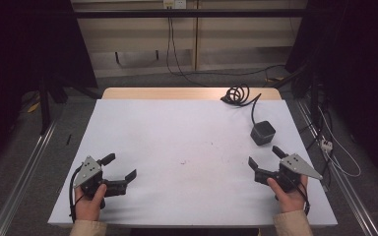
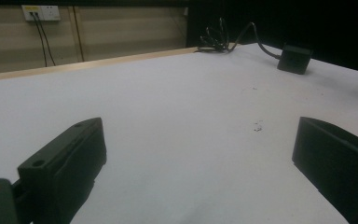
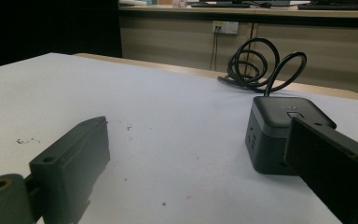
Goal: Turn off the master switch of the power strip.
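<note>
The wide desk (image 1: 187,142) w/ a white sheet over a light wood top is taking up most of the room in front of the person, its far wooden edge showing as a strip. It is lying almost bare, prob. so both hands have free space to work.

Next in size, the black coiled power cable (image 1: 237,94) is sitting at the far right edge, running down to the small black cube-shaped power block (image 1: 263,132), which is resting flat on the sheet right of centre, just ahead of the right hand. The cube is the thing nearest any tongs, so I'm judging it as the item about to be handled. In the right gripper view it is standing close (image 3: 279,135), partly behind the right-hand jaw, not betw. the jaws.

The right tongs (image 1: 267,156) are hovering near the front right, jaws spread wide & gripping nothing, angled toward the cube. The left tongs (image 1: 121,165) are waiting at the front left, well apart from the cube, jaws also spread & empty; likely parked.

Writing: a faint mark on the cube's top is showing, too blurred to read. A few tiny dark specks (image 1: 183,162) are dotting the sheet mid-desk.
</note>
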